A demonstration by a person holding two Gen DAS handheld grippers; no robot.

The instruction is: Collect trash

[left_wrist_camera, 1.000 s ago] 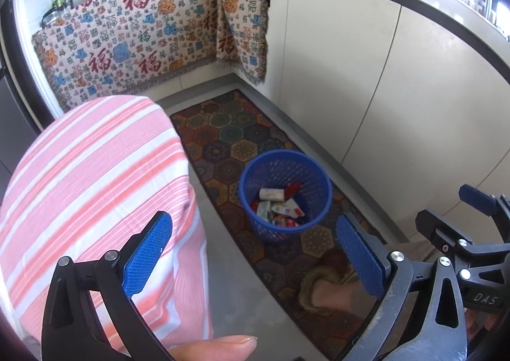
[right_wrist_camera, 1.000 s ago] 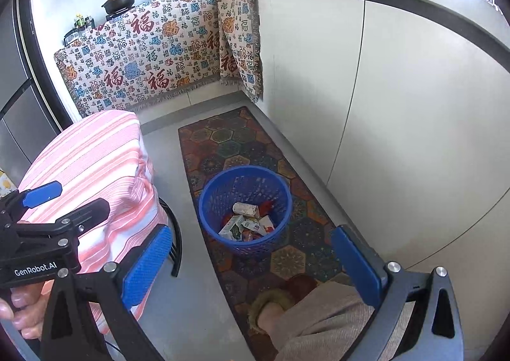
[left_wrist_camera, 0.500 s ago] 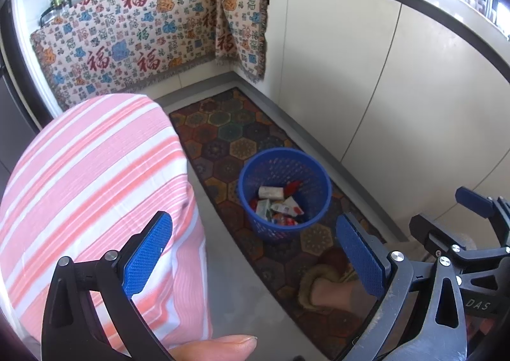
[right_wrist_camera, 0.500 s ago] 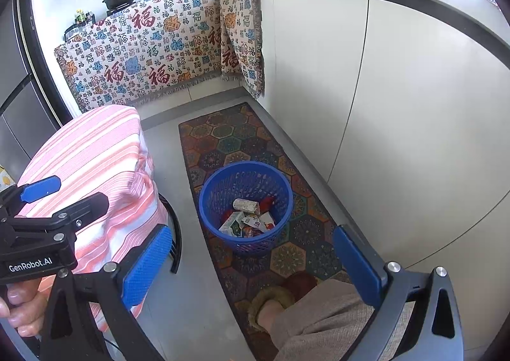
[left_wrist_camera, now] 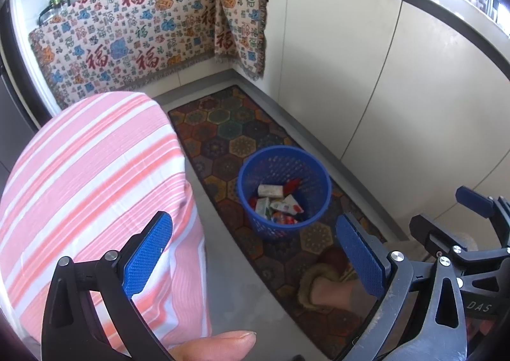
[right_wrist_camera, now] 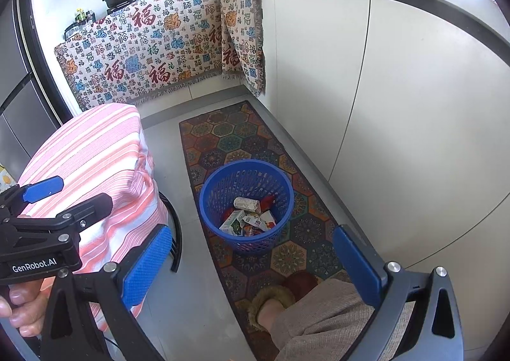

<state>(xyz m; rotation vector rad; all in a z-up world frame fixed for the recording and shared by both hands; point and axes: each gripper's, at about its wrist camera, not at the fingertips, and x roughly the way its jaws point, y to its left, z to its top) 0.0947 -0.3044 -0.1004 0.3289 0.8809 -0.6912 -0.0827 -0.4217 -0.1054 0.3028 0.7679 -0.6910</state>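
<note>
— What's left of the basket point(left_wrist_camera: 283, 190)?
— A pink-striped cover point(left_wrist_camera: 95, 188), just beside the rug point(right_wrist_camera: 251, 188) the blue mesh basket stands on.
— And inside the basket?
— Crumpled wrappers point(right_wrist_camera: 247, 217) and cartons.
— The tools?
— Left tool point(left_wrist_camera: 255, 260) and right tool point(right_wrist_camera: 251, 260) both gape wide, empty, above and apart from it. A slipper point(right_wrist_camera: 271, 300) sits nearer; cabinets point(right_wrist_camera: 398, 106) rise right.

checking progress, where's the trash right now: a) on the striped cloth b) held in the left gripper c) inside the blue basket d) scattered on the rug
c: crumpled packets lie inside the blue basket on the patterned rug, while the left gripper and right gripper are both open and empty.
</note>
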